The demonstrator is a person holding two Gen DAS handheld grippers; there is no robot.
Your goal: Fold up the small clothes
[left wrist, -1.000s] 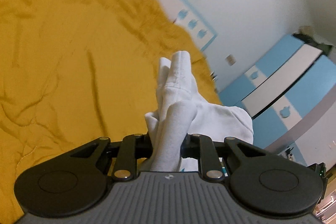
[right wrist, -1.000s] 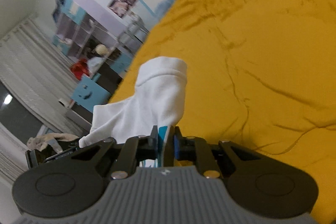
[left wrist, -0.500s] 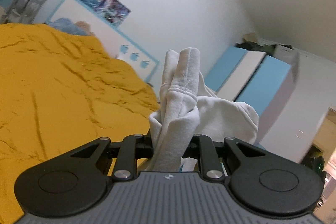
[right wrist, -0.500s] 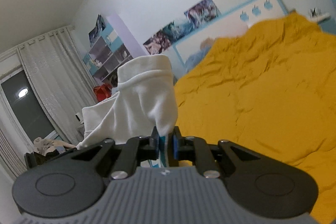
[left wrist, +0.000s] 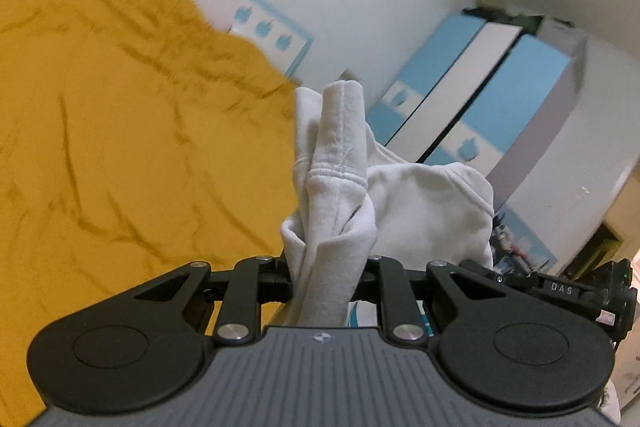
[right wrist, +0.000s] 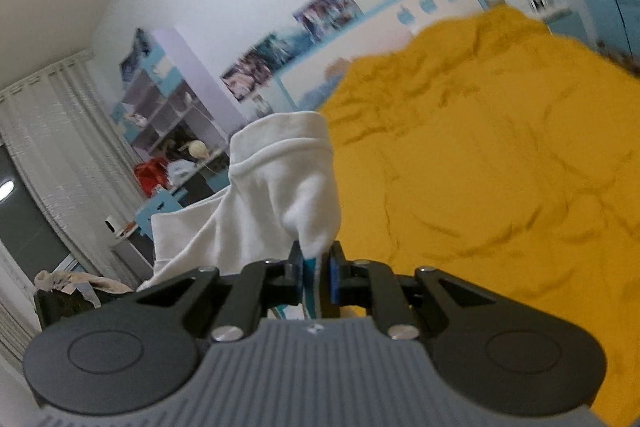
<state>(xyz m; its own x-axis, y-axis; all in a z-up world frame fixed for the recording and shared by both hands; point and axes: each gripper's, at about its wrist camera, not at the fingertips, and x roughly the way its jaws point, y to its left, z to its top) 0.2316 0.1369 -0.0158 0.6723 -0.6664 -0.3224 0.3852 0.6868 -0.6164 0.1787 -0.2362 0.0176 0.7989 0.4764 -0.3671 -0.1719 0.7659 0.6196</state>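
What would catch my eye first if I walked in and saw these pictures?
Probably the bright mustard-yellow bedspread filling much of both views. Next, the white garment bunched upright in the middle, pinched by the left tool and the right tool at the bottom of each picture. Behind stand blue-and-white wardrobes.

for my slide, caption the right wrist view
Right hand-held gripper clamps a white garment above the yellow bedspread.

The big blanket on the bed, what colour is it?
Mustard yellow, plain with no pattern. The blanket shows best in the right wrist view.
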